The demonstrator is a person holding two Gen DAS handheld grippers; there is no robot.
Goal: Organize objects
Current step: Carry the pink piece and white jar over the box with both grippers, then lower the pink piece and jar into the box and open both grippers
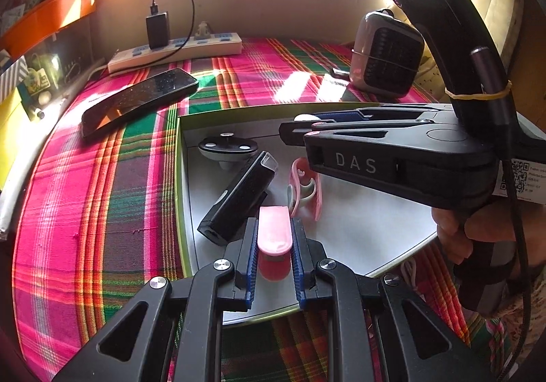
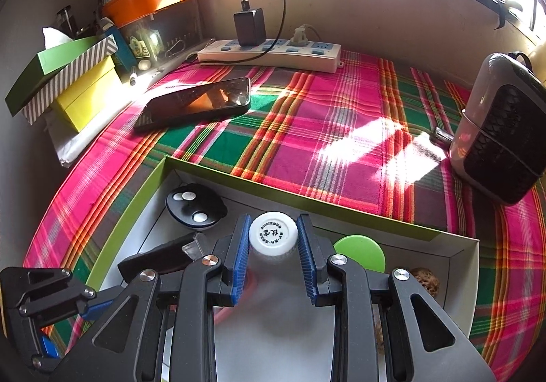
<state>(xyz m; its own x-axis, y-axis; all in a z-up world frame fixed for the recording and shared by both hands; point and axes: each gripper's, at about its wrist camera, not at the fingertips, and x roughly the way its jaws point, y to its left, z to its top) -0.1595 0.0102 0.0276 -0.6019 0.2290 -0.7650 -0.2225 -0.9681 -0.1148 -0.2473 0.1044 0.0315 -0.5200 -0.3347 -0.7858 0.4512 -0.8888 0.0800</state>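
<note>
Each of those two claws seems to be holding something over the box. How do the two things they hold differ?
The left gripper holds a pink clip; the right gripper holds a white bottle.
The clip is flat with a rounded tip; the bottle shows a round cap with printed characters.
The clip is plain, with no print.
Both are squeezed between blue pads above the green-edged box.

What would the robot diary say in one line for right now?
left gripper: shut on pink clip | right gripper: shut on white bottle | both over green-rimmed box
</note>
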